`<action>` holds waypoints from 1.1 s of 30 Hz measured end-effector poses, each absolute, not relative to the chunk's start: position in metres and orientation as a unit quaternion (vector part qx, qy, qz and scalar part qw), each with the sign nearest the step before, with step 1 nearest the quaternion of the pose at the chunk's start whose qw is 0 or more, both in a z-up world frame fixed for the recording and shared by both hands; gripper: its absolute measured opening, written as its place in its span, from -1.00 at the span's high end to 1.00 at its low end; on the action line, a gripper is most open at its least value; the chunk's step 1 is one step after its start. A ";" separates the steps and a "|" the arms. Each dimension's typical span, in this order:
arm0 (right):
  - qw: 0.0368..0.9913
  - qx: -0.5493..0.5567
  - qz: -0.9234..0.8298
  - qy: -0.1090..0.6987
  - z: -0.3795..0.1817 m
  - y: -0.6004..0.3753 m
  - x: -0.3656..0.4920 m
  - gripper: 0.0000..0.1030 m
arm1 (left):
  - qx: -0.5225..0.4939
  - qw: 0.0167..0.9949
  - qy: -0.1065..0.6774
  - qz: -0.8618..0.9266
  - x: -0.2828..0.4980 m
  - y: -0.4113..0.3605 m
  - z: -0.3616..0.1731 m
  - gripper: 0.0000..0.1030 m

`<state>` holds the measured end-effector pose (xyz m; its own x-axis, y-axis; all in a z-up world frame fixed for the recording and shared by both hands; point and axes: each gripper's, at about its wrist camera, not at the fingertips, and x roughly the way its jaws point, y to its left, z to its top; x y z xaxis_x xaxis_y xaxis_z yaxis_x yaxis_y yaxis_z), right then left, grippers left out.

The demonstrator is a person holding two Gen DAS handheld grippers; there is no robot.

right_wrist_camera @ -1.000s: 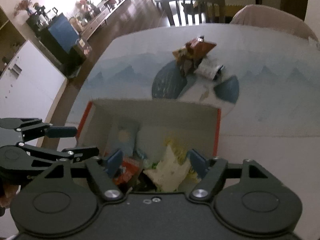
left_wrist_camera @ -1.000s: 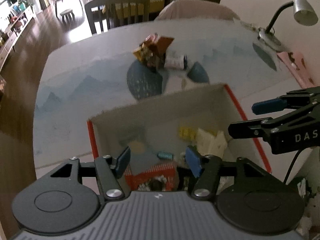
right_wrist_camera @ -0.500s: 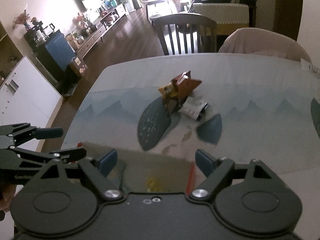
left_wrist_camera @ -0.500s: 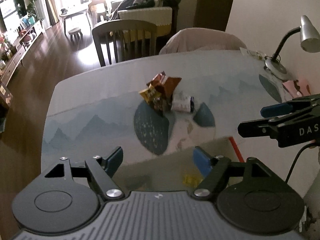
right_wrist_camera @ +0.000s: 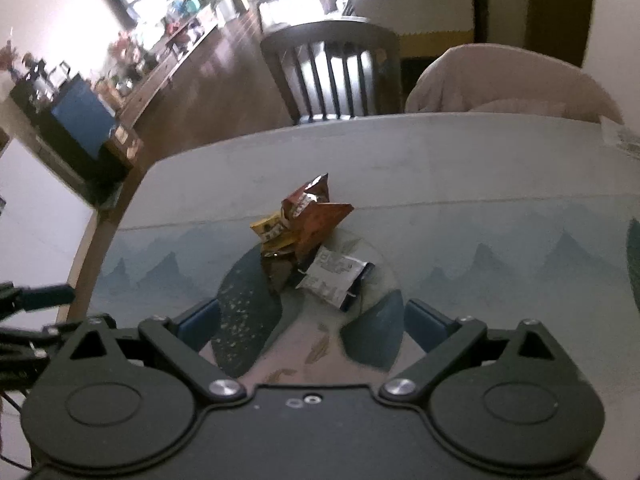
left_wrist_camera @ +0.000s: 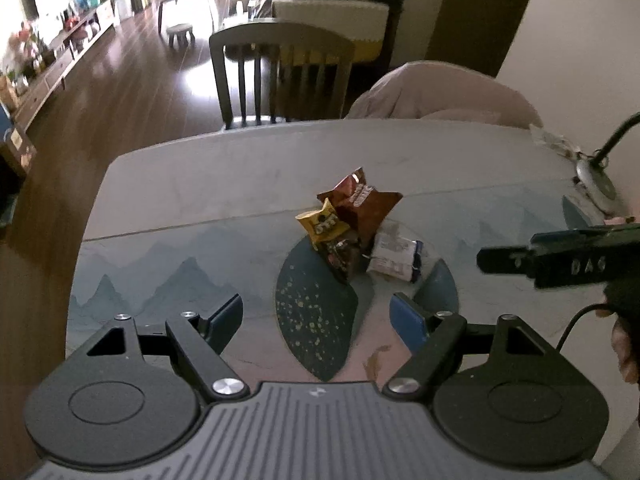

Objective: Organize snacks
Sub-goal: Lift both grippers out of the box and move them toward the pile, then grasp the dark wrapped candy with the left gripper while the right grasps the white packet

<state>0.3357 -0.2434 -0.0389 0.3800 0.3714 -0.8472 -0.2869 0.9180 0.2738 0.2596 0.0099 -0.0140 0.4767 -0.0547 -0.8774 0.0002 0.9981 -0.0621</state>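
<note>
A second earlier both grippers hung over the open box with snacks inside; the box had since dropped out of both views. The left gripper [left_wrist_camera: 316, 316] and right gripper [right_wrist_camera: 312, 322] had just been opening, and their jaws stood wide apart with nothing between them. Ahead of both, near the middle of the counter [left_wrist_camera: 180, 184], lay the snack pile [left_wrist_camera: 352, 220]: a red-brown bag leaning on a yellow packet [left_wrist_camera: 322, 224], a silver packet [right_wrist_camera: 334, 276] just beside them.
</note>
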 end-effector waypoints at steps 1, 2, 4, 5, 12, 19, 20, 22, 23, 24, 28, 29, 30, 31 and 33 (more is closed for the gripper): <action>0.825 0.030 0.207 0.525 -0.044 -0.240 0.342 -0.91 | -0.029 0.855 0.518 -0.014 0.267 0.010 -0.017 -0.56; 0.820 0.011 0.220 0.528 -0.049 -0.236 0.348 -0.91 | -0.032 0.850 0.526 -0.013 0.276 0.011 -0.020 -0.56; 0.811 -0.028 0.250 0.529 -0.057 -0.227 0.358 -0.90 | -0.037 0.840 0.542 -0.010 0.289 0.011 -0.026 -0.56; 0.809 -0.048 0.264 0.524 -0.061 -0.223 0.361 -0.90 | -0.040 0.835 0.548 -0.007 0.295 0.011 -0.030 -0.56; 0.784 -0.156 0.333 0.500 -0.100 -0.200 0.380 -0.87 | -0.052 0.812 0.581 -0.001 0.339 0.004 -0.055 -0.56; 0.740 -0.216 0.385 0.508 -0.141 -0.182 0.393 -0.73 | -0.060 0.758 0.650 -0.008 0.388 -0.001 -0.097 -0.56; 0.738 -0.223 0.387 0.506 -0.146 -0.180 0.395 -0.72 | -0.064 0.746 0.663 -0.012 0.395 0.000 -0.104 -0.56; 0.731 -0.233 0.399 0.502 -0.153 -0.177 0.399 -0.72 | -0.060 0.732 0.678 -0.019 0.407 -0.002 -0.117 -0.56; 0.728 -0.237 0.404 0.501 -0.157 -0.175 0.401 -0.72 | -0.048 0.725 0.687 -0.030 0.413 -0.005 -0.124 -0.56; 0.725 -0.242 0.408 0.499 -0.160 -0.174 0.403 -0.72 | -0.033 0.725 0.687 -0.036 0.417 -0.009 -0.128 -0.56; 0.712 -0.258 0.427 0.493 -0.170 -0.170 0.408 -0.69 | 0.015 0.721 0.687 -0.089 0.431 -0.024 -0.141 -0.56; 0.710 -0.261 0.430 0.493 -0.173 -0.169 0.409 -0.68 | 0.021 0.714 0.692 -0.104 0.433 -0.027 -0.146 -0.56; 0.709 -0.263 0.430 0.493 -0.176 -0.169 0.411 -0.66 | 0.033 0.711 0.694 -0.109 0.435 -0.030 -0.150 -0.56; 0.709 -0.264 0.430 0.493 -0.177 -0.168 0.412 -0.59 | 0.042 0.708 0.696 -0.109 0.438 -0.032 -0.155 -0.56; 0.709 -0.267 0.434 0.488 -0.180 -0.167 0.413 -0.51 | 0.038 0.698 0.705 -0.118 0.442 -0.032 -0.165 -0.56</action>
<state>0.4130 -0.1668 -0.1795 0.1484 0.3550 -0.9230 -0.8750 0.4820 0.0447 0.4421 -0.0322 -0.1652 -0.0218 -0.1117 -0.9935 0.2185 0.9692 -0.1138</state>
